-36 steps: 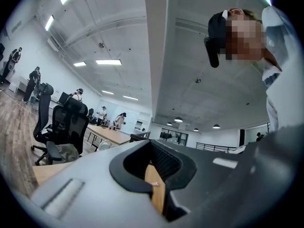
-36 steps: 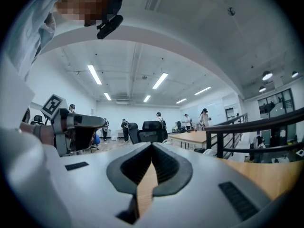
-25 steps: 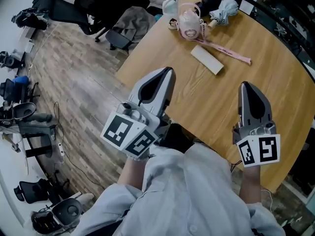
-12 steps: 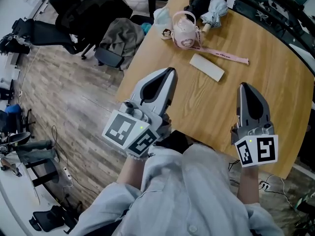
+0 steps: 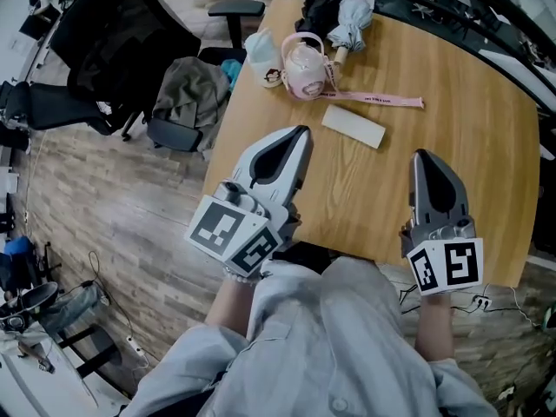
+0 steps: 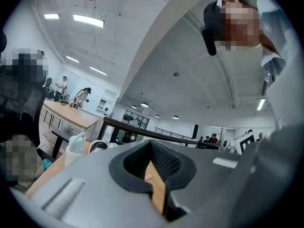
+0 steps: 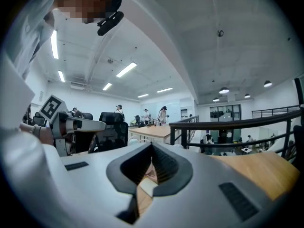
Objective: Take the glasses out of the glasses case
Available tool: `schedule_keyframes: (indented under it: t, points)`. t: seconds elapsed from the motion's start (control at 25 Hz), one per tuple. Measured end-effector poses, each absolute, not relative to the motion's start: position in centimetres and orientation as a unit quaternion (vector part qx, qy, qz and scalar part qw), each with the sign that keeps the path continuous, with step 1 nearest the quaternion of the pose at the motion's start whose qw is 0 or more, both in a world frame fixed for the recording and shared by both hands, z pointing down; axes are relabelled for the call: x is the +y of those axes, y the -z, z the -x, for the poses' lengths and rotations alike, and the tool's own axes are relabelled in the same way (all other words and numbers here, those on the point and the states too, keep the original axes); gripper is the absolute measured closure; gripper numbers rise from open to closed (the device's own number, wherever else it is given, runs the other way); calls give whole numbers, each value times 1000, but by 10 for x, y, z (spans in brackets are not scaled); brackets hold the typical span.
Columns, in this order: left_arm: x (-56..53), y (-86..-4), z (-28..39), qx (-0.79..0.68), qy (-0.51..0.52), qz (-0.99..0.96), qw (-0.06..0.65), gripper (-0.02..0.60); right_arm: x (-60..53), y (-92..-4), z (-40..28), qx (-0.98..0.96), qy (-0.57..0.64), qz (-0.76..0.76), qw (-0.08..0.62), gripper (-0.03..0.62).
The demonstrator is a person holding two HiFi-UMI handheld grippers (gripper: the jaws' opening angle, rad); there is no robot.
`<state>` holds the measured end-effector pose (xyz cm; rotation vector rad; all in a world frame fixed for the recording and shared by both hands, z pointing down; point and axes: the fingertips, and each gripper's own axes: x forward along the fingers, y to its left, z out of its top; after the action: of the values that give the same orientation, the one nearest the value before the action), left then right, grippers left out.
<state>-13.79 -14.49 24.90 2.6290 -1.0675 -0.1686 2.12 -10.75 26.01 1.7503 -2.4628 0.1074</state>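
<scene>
The glasses case (image 5: pixel 354 127), a flat white oblong, lies shut on the wooden table (image 5: pixel 469 94) in the head view. My left gripper (image 5: pixel 301 131) hovers over the table's near left part, its tip just left of the case and apart from it. My right gripper (image 5: pixel 421 154) is over the near right part, to the right of and nearer than the case. On both, the jaws stand together with nothing between them. In the left gripper view my left gripper (image 6: pixel 151 142) points level across the table; in the right gripper view my right gripper (image 7: pixel 152 145) does the same.
Beyond the case stand a pink bottle (image 5: pixel 306 57) with a long pink strap (image 5: pixel 375 99), a white mug (image 5: pixel 263 59), a folded umbrella (image 5: pixel 350 17) and a black bundle (image 5: pixel 318 11). Left of the table are a chair with a grey jacket (image 5: pixel 184 94) and a black office chair (image 5: pixel 113 42).
Both grippers have drifted a little closer to the case, still shut. The head view has swung, so the table and chairs sit lower and further left in the picture.
</scene>
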Motion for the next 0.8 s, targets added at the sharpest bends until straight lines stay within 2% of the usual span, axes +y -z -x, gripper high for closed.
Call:
schedule_keyframes:
  t: [0.8]
  points:
    - [-173, -342, 110, -309, -25, -927, 210, 577, -94, -317, -31, -775, -56, -617, 127, 592]
